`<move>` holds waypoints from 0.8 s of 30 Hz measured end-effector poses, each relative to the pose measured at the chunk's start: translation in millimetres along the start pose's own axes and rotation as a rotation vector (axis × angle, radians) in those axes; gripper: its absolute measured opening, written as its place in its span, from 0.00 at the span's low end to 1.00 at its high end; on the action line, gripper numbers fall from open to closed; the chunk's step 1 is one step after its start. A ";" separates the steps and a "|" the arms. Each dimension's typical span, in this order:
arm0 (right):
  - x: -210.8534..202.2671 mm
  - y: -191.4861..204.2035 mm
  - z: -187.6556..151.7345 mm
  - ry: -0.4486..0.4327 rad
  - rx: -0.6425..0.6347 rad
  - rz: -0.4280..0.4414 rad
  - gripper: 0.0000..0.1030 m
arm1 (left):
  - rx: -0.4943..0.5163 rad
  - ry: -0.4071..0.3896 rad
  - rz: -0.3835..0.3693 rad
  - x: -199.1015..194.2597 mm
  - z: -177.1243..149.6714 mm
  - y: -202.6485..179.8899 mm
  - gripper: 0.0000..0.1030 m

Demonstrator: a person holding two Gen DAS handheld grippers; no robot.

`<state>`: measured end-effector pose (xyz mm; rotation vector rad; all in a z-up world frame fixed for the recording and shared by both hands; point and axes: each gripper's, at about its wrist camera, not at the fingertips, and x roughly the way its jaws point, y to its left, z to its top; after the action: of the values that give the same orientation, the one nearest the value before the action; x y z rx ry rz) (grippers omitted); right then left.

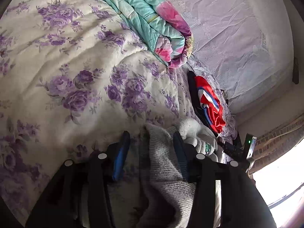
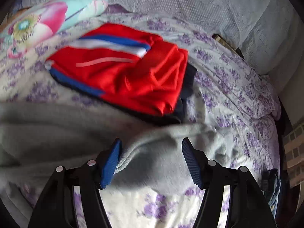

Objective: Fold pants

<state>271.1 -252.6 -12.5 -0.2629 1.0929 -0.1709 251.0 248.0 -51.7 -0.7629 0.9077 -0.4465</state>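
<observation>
Right wrist: grey pants bunched, blurred, between open gripper fingers.

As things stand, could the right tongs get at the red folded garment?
Probably yes. The right tongs stand open, with the grey pants between their pads. The red garment lies just beyond on the floral quilt, its top uncovered.

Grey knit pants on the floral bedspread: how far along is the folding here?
Looks done: a folded red garment with blue and white stripes lies on a dark one. In hand: the grey knit pants sit bunched between both open grippers, left gripper and right gripper, neither visibly clamped. Left: flattening and folding them.
</observation>
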 end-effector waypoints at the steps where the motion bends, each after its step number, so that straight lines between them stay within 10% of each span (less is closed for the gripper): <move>1: -3.4 -7.9 -24.1 0.027 0.018 0.021 0.66 | 0.006 -0.002 0.009 -0.5 -0.6 -1.6 0.48; 8: -37.4 -62.7 -144.9 0.057 0.297 0.314 0.72 | 0.099 -0.005 0.080 -1.0 -5.2 -16.9 0.69; 16: -36.7 -141.6 -88.7 -0.088 0.653 0.426 0.72 | 0.064 -0.008 0.044 -2.4 -5.0 -9.2 0.72; 19: -16.3 -113.1 -38.9 -0.031 0.562 0.343 0.74 | 0.059 -0.005 0.027 -2.0 -4.8 -8.0 0.74; 24: 14.2 -54.7 2.9 0.027 0.296 -0.037 0.74 | 0.053 -0.006 0.007 -2.7 -4.6 -6.6 0.76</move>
<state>279.7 -308.2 -7.2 -0.0156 1.0740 -0.3666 245.4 243.6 -47.0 -0.7122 0.8896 -0.4606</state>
